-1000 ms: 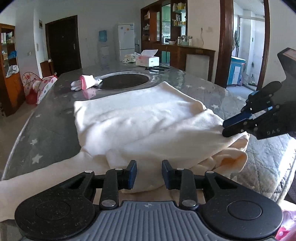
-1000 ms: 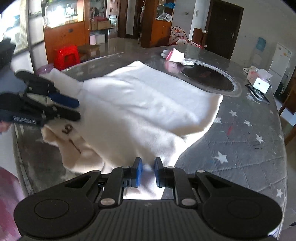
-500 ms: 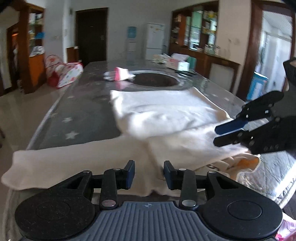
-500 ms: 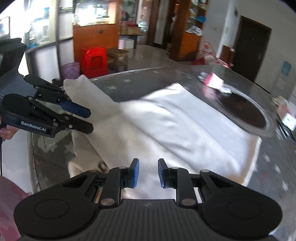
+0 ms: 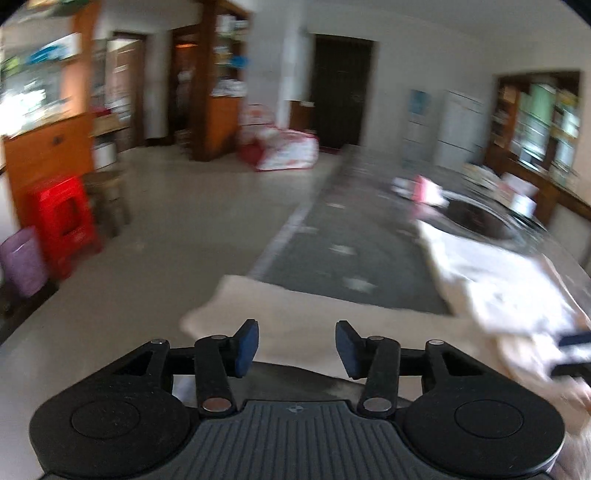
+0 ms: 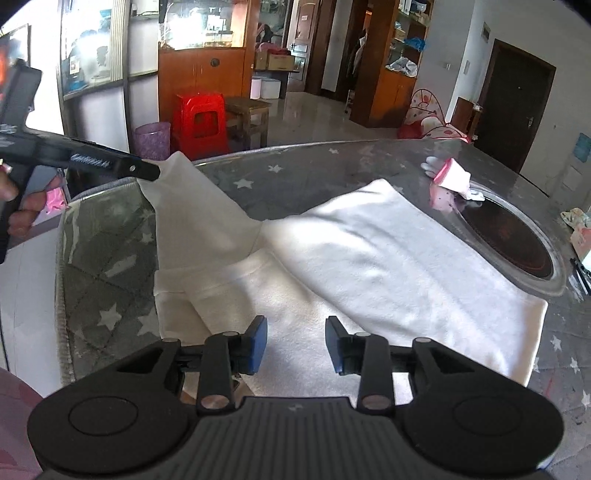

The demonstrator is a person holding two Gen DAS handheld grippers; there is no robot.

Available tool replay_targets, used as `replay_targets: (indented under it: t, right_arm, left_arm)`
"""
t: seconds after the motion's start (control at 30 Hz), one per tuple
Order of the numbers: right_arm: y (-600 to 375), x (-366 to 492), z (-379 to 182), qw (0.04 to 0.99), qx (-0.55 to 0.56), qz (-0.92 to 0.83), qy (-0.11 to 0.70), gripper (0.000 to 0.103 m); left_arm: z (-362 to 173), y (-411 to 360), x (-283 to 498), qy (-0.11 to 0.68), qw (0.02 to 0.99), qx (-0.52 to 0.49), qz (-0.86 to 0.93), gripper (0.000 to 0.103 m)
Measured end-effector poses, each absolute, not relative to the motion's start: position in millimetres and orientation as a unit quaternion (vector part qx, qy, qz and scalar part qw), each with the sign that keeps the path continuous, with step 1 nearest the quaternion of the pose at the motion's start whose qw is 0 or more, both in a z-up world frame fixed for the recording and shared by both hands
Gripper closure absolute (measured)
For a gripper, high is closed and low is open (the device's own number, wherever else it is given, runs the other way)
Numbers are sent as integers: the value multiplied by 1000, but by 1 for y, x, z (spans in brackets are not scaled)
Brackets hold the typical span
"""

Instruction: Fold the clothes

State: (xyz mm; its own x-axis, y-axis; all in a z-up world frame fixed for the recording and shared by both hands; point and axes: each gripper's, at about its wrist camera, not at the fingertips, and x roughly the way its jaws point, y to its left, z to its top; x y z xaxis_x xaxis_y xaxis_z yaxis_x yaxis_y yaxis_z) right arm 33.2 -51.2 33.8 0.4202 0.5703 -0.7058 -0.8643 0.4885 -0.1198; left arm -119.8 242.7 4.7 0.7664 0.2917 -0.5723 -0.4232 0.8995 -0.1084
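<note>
Beyond the table (image 6: 317, 166) — red stool (image 6: 201, 122), purple bin (image 6: 152, 138).

Around me the room is bright, daylight glaring off a pale polished floor (image 6: 314, 110); white walls (image 6: 461, 33) rise behind dark wooden furniture. A red plastic stool (image 6: 201, 123) stands by a small wooden stool (image 6: 249, 114), with a purple bin (image 6: 152, 139) just beside it; behind them is an orange-brown cabinet (image 6: 201, 70) with glass above. A dark brown door (image 6: 511, 99) sits in the far wall; tall wooden shelving (image 6: 391, 62) flanks a doorway. A pink-and-white patterned play tent (image 6: 430, 120) rests on the floor beyond the grey, star-printed surface (image 6: 295, 173); a white fridge (image 5: 456, 129) shows, blurred, by the far wall.
</note>
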Motion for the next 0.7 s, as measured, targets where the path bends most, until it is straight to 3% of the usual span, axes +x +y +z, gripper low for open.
replay_targets:
  t: [0.43,0.6,0.7]
  right_arm:
    - [-61,27,37,811,-231,442,305,65]
    - [-67,27,37,816,-226,435,307,63]
    - [-72,26,38,821,-219,429,306,63]
  left_arm:
    - [-16,288,-113,293,898,-193,266,55]
    - [-15,292,-111,286,900,-197,265,83]
    - [-9,289,-110,279,903,-197,261,91]
